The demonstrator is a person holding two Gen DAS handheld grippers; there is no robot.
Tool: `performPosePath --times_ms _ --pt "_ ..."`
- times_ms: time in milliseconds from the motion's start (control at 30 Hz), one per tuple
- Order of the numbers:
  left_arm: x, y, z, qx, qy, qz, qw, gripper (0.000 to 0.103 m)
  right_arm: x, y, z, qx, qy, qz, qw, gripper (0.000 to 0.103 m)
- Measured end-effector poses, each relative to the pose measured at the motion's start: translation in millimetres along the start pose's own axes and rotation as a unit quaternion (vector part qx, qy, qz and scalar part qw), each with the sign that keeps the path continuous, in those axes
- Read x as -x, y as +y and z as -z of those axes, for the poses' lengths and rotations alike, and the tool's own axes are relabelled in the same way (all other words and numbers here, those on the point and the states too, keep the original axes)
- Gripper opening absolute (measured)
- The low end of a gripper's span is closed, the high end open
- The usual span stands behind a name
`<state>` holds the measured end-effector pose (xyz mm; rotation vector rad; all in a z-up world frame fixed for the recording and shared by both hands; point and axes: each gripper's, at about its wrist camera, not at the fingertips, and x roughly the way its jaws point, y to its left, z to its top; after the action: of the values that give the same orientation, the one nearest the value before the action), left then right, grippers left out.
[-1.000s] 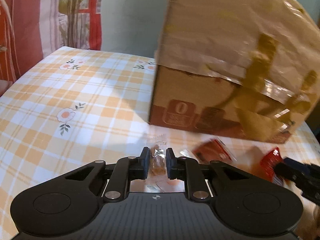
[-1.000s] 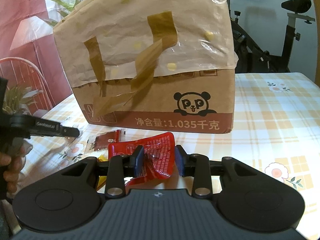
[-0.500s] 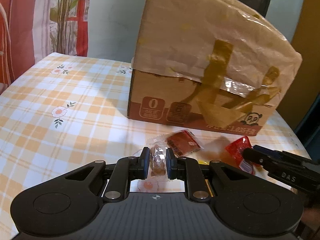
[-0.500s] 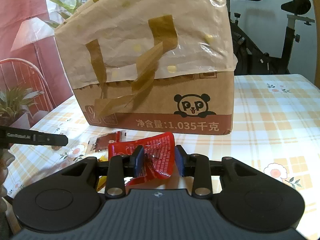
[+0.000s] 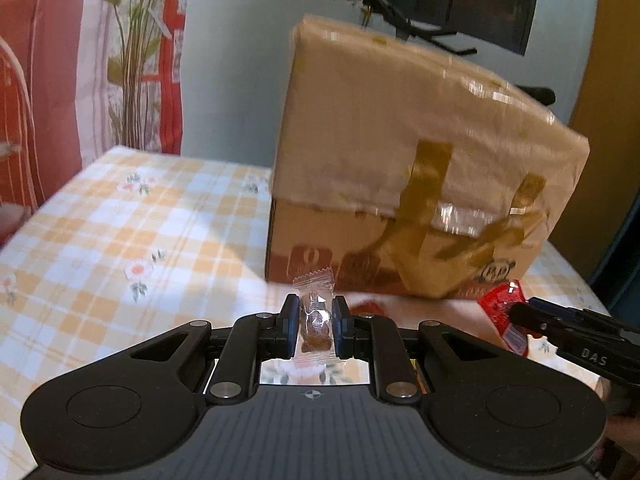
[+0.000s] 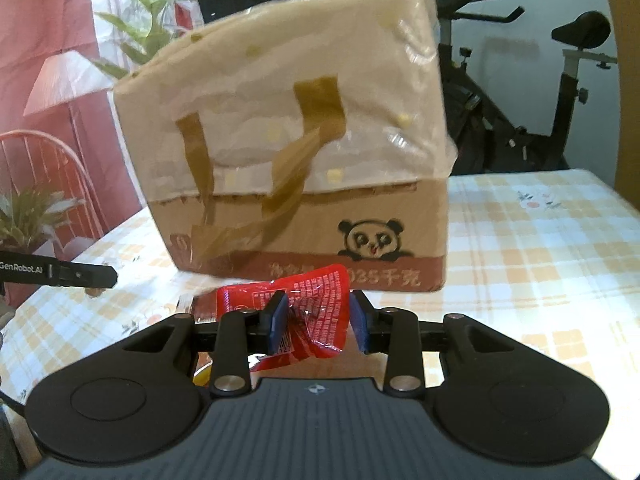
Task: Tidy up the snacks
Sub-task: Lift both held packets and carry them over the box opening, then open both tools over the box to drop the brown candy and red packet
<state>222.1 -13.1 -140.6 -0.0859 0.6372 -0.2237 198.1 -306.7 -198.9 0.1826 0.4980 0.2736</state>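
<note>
The left gripper [image 5: 314, 327] has its jaws clamped on a clear-wrapped candy [image 5: 315, 322], the right gripper [image 6: 316, 324] on a red packet [image 6: 316, 312], both held above the checked surface [image 5: 120, 240]. Beyond stands the taped cardboard box [image 6: 304, 184]; carrying is in hand, and next each snack likely needs lifting over its top.

A lived-in room of a home — the big cardboard box [image 6: 304, 184] stands on a table under a checked, flower-printed tablecloth [image 5: 132, 232]. Behind the box stands an exercise bike [image 6: 560, 92]; to its left hang red patterned curtains [image 5: 44, 92], with a leafy plant [image 6: 136, 20] and a red wire chair [image 6: 44, 176] — household furnishings.
</note>
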Motion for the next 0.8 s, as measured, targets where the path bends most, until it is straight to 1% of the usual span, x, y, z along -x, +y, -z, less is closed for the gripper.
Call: performPosePath --times_ms 233,367,500,667,800 --pt "16 -8 -32 -0.018 -0.046 0.007 0.9988 0.018 24 4 -26 0.012 -0.054 -0.004 0.998 0.036" --pt "31 -17 -54 -0.030 -0.085 0.020 0.9957 0.018 38 8 -45 0.020 -0.094 -0.011 0.995 0.036" --pt "41 -28 -77 -0.041 -0.119 0.031 0.9916 0.018 53 10 -73 0.026 -0.139 -0.019 0.990 0.036" --pt "39 -44 -107 -0.052 -0.150 0.045 0.9862 0.018 61 10 -111 0.028 -0.192 -0.025 0.981 0.036" --pt "24 -53 -131 -0.050 -0.159 0.045 0.9849 0.018 50 8 -142 0.030 -0.208 -0.020 0.977 0.036"
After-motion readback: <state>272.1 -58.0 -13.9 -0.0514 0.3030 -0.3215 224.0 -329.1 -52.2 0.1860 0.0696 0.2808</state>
